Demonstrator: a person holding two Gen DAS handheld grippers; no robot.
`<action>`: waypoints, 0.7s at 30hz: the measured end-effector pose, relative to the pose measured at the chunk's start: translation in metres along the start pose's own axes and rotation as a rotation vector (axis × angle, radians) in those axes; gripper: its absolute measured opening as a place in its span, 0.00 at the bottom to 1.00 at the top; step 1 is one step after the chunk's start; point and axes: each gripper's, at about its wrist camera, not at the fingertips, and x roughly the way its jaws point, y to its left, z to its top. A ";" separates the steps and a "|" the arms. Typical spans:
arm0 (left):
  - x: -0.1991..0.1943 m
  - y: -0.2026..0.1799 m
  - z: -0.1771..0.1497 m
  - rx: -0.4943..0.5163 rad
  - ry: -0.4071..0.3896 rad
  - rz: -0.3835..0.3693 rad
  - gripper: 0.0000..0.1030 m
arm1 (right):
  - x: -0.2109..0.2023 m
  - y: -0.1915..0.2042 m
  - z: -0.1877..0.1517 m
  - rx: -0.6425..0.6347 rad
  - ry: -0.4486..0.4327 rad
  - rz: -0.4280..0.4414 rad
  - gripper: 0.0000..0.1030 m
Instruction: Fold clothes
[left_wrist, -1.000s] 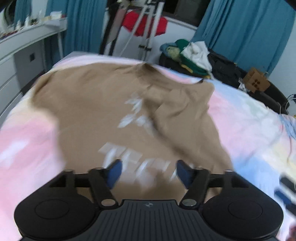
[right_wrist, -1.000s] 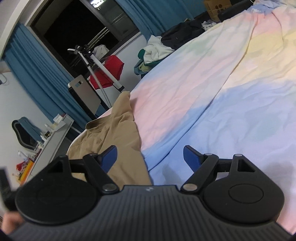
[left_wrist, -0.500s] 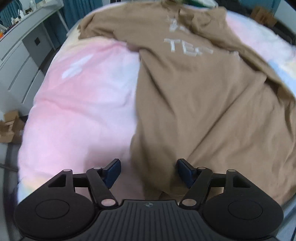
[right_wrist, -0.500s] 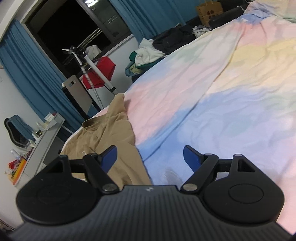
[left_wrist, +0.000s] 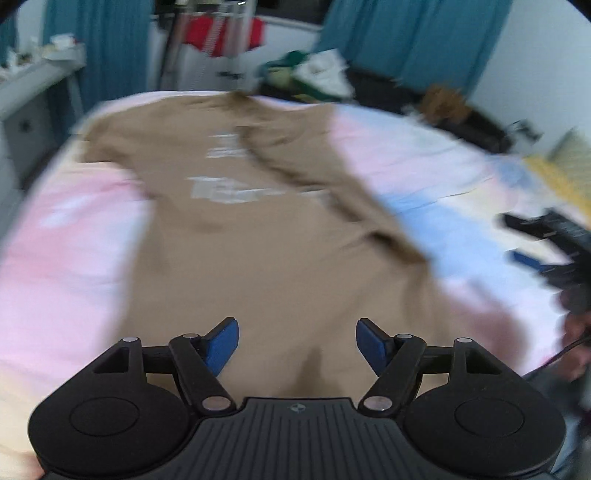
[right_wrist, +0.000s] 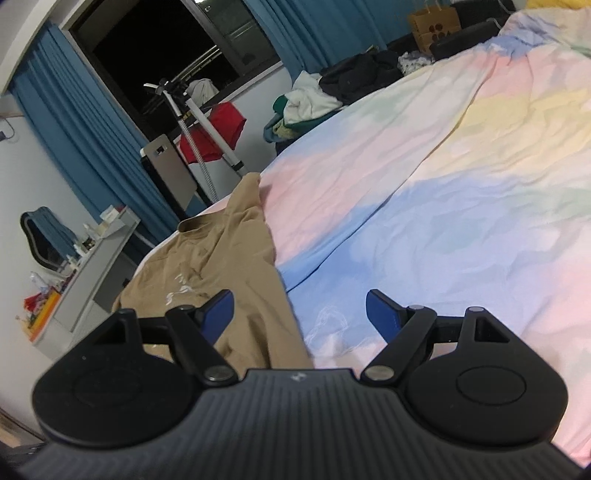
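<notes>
A tan T-shirt (left_wrist: 266, 236) with white lettering lies spread front-up on the pastel bedsheet (left_wrist: 62, 266), its right side creased into a long fold. My left gripper (left_wrist: 297, 343) hovers open over the shirt's near hem, nothing between its blue pads; this view is motion-blurred. The right gripper (left_wrist: 524, 240) shows as a dark blur at the right edge there. In the right wrist view my right gripper (right_wrist: 299, 310) is open above the shirt's (right_wrist: 229, 266) right edge and the sheet (right_wrist: 443, 206), holding nothing.
Past the bed's far end stand a drying rack with a red garment (right_wrist: 214, 129), a heap of clothes (right_wrist: 306, 107) and a cardboard bag (right_wrist: 432, 22). A grey dresser (right_wrist: 92, 273) with small items runs along the left. Blue curtains (left_wrist: 406, 40) hang behind.
The left gripper swung from the shirt's left edge and steep downward look to the middle of the hem, facing across the bed. The right gripper drifted slightly; both stayed open.
</notes>
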 end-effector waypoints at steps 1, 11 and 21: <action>0.012 -0.018 -0.001 0.002 -0.005 -0.036 0.69 | -0.001 -0.002 0.000 0.005 -0.014 -0.009 0.78; 0.116 -0.121 -0.022 0.163 0.114 -0.087 0.60 | -0.020 -0.033 0.003 0.106 -0.233 -0.121 0.80; 0.110 -0.102 -0.020 0.200 0.132 -0.050 0.06 | -0.009 -0.035 0.002 0.108 -0.187 -0.118 0.80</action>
